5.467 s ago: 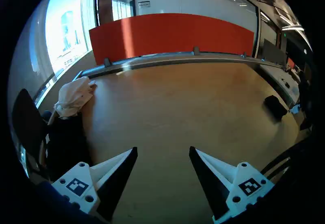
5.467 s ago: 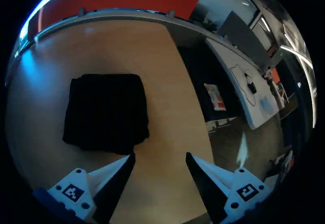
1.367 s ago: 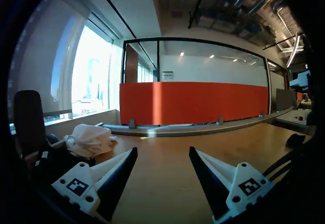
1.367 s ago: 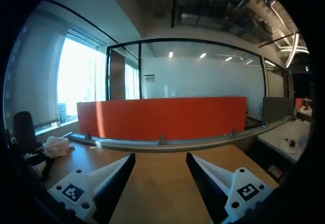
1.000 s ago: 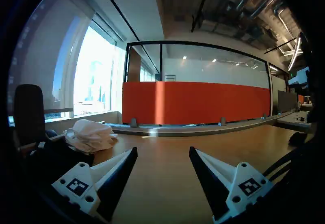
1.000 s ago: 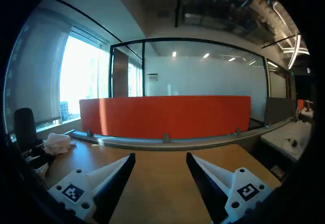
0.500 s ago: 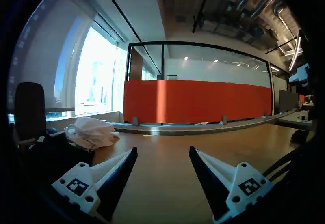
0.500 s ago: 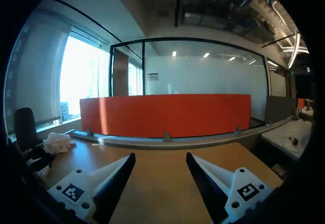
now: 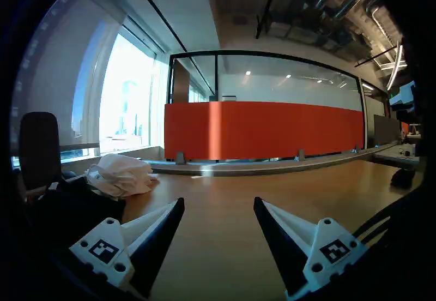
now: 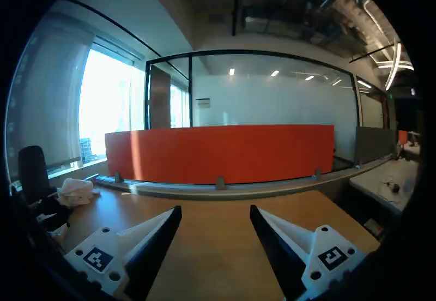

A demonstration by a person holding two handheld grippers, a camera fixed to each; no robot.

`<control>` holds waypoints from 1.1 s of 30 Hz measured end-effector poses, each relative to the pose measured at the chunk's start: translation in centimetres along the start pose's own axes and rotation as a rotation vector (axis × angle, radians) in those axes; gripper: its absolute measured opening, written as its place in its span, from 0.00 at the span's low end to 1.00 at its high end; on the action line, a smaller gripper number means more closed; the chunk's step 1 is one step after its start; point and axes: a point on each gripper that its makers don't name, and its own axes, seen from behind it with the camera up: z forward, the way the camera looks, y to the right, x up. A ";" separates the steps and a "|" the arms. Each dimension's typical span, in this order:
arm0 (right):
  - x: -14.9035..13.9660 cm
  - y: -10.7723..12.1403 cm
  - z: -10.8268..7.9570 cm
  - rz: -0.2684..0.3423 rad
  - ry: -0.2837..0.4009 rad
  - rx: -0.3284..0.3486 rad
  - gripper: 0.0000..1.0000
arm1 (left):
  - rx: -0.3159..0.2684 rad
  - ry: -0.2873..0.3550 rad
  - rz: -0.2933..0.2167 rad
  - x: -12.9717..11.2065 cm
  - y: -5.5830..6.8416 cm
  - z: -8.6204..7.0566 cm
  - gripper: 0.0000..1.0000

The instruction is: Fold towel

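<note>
Left gripper view: left gripper [image 9: 218,200] spread above table [image 9: 305,184] (crumpled cloth [image 9: 121,174] nearby).

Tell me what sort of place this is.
Probably an open-plan office: a long wooden desk backed by an orange divider panel, a glass-walled room behind it, and an office chair.

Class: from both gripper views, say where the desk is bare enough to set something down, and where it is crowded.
Bare: the wooden desk ahead of the open left gripper and right gripper, up to the orange partition. Crowded: the window-side edge, with a white cloth and dark bundle.
</note>
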 end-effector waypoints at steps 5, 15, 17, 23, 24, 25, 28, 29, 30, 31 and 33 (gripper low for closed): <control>0.1 0.5 0.0 0.001 0.004 0.000 0.97 | 0.001 -0.002 0.001 -0.3 0.0 0.0 0.94; 1.8 2.0 -0.8 -0.019 0.059 -0.009 0.97 | 0.001 -0.002 0.002 -0.5 0.0 0.1 0.94; 2.1 2.6 -1.0 -0.022 0.072 -0.020 0.97 | 0.001 -0.002 0.002 -0.5 0.0 0.1 0.94; 2.0 4.4 -1.4 -0.002 0.097 -0.051 0.97 | 0.001 -0.001 0.001 -0.5 0.0 0.1 0.94; 1.9 4.6 -1.5 -0.001 0.101 -0.054 0.97 | 0.001 -0.001 0.001 -0.5 0.0 0.2 0.94; 1.6 4.8 -1.5 -0.001 0.106 -0.056 0.97 | 0.001 -0.001 0.001 -0.5 0.0 0.2 0.94; 0.8 5.2 -1.7 -0.008 0.119 -0.056 0.97 | 0.001 -0.001 0.001 -0.5 0.0 0.2 0.94; 0.5 5.3 -1.7 -0.012 0.123 -0.054 0.97 | 0.001 -0.001 0.001 -0.5 0.0 0.1 0.94; 0.3 5.4 -1.7 -0.013 0.128 -0.054 0.97 | 0.001 -0.001 0.001 -0.6 0.0 0.1 0.94; 0.0 5.5 -1.6 -0.013 0.133 -0.054 0.97 | 0.001 -0.001 0.001 -0.6 0.0 0.1 0.94; -0.6 5.7 -1.6 -0.012 0.141 -0.055 0.97 | 0.001 -0.001 0.001 -0.6 0.0 0.2 0.94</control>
